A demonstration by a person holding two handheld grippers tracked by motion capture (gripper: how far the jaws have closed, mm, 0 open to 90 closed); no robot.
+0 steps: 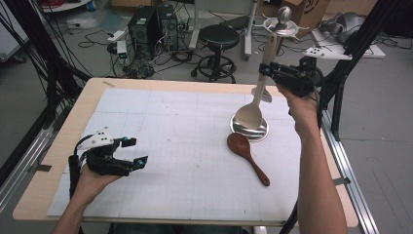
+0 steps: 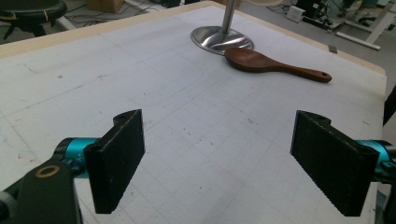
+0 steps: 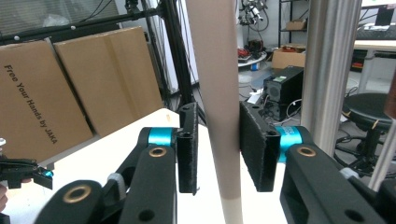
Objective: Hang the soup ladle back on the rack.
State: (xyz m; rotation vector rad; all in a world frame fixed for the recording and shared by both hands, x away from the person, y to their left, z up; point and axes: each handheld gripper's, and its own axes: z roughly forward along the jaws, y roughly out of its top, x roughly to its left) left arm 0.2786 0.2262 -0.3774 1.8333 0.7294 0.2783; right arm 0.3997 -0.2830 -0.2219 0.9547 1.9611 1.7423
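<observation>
A pale wooden spoon (image 1: 249, 116) hangs upright beside the pole of a metal utensil stand (image 1: 281, 24), with its bowl just above the stand's round base (image 1: 260, 134). My right gripper (image 1: 266, 71) reaches in from the right at mid-handle. In the right gripper view, the pale handle (image 3: 212, 70) stands between the pads of the right gripper (image 3: 219, 149) with a gap at the left pad, so the jaws are open; the stand's pole (image 3: 329, 70) rises just behind. A dark brown wooden spoon (image 1: 247, 157) (image 2: 271, 65) lies flat in front of the base (image 2: 219, 39). My left gripper (image 1: 135, 151) (image 2: 217, 163) rests low at the left, open and holding nothing.
A white gridded mat (image 1: 170, 146) covers the wooden table. Behind the table are a black stool (image 1: 219, 36), a computer tower (image 1: 146, 24) and floor cables. Cardboard boxes (image 3: 46, 93) stand beyond the table's right side.
</observation>
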